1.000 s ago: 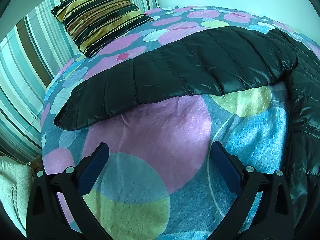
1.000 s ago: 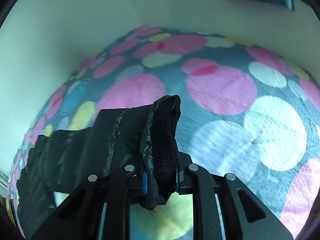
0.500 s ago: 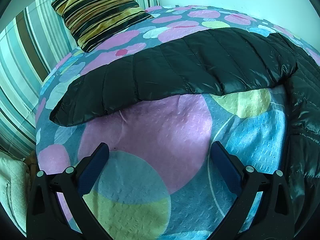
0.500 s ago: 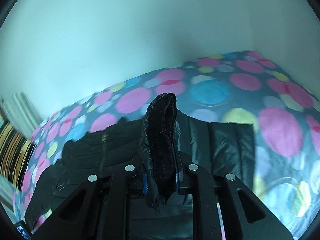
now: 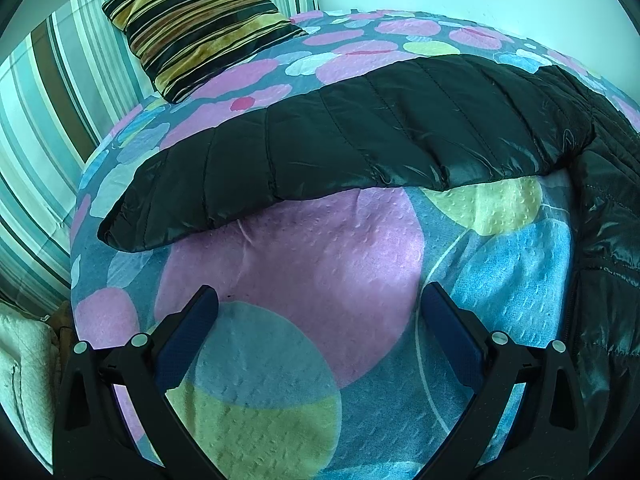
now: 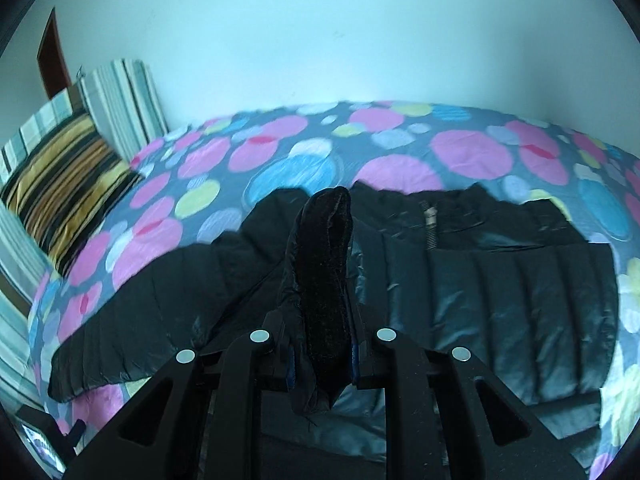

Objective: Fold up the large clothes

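My left camera sits low, close over the bedspread (image 5: 304, 256) beyond my fingers; my right looks from higher, perhaps farther back. Both share the jacket sleeve (image 5: 320, 152) and striped pillow (image 6: 60, 176).

Puffer jacket (image 5: 360, 136): black quilted synthetic shell, glossy, sheen on the creases. Its cuff (image 6: 326, 280): matt, fuzzy knit-like cloth. Bedspread (image 5: 304, 264): woven cloth, matt, dimpled texture. Striped pillow (image 5: 200, 20): soft velvety cloth with slight sheen. Left gripper (image 5: 318, 330): matt black plastic, fingers (image 5: 188, 336) padded in ribbed blue rubber, shiny metal screw heads.
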Tool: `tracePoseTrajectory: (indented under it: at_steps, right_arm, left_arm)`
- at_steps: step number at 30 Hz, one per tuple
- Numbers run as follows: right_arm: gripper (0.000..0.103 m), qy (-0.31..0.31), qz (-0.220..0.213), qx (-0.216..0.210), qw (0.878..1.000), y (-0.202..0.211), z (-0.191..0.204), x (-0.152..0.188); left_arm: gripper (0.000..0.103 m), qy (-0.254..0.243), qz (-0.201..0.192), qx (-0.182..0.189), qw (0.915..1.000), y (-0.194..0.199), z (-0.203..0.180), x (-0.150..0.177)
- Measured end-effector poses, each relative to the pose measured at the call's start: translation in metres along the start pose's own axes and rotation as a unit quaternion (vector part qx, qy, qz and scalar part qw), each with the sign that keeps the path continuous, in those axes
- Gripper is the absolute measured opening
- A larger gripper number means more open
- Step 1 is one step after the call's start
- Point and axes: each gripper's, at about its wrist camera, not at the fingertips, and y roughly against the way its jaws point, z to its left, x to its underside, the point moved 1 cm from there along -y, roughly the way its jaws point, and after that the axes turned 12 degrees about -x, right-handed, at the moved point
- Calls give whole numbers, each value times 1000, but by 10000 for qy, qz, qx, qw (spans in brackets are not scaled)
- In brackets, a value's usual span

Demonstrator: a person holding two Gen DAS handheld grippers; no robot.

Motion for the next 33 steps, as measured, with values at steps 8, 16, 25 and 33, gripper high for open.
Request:
tracePoseTrajectory:
  at_steps: [8, 16, 25, 33]
  right_arm:
    - [18, 527, 864, 8, 9949, -57, 12, 27]
    - [18, 626, 1169, -134, 9911, -79, 22, 27]
    - [44, 735, 1195, -428, 9892, -67, 26, 32]
    - [45, 283, 409, -618, 9969, 27, -11, 26]
  left_arm:
    - [101, -6, 0, -7, 10000, 1, -1, 0]
    - [101, -26, -10, -34, 10000, 0, -1, 0]
    - [101, -21, -12, -30, 10000, 0, 0, 0]
    - [101, 25, 14, 37, 10000, -1, 1, -1]
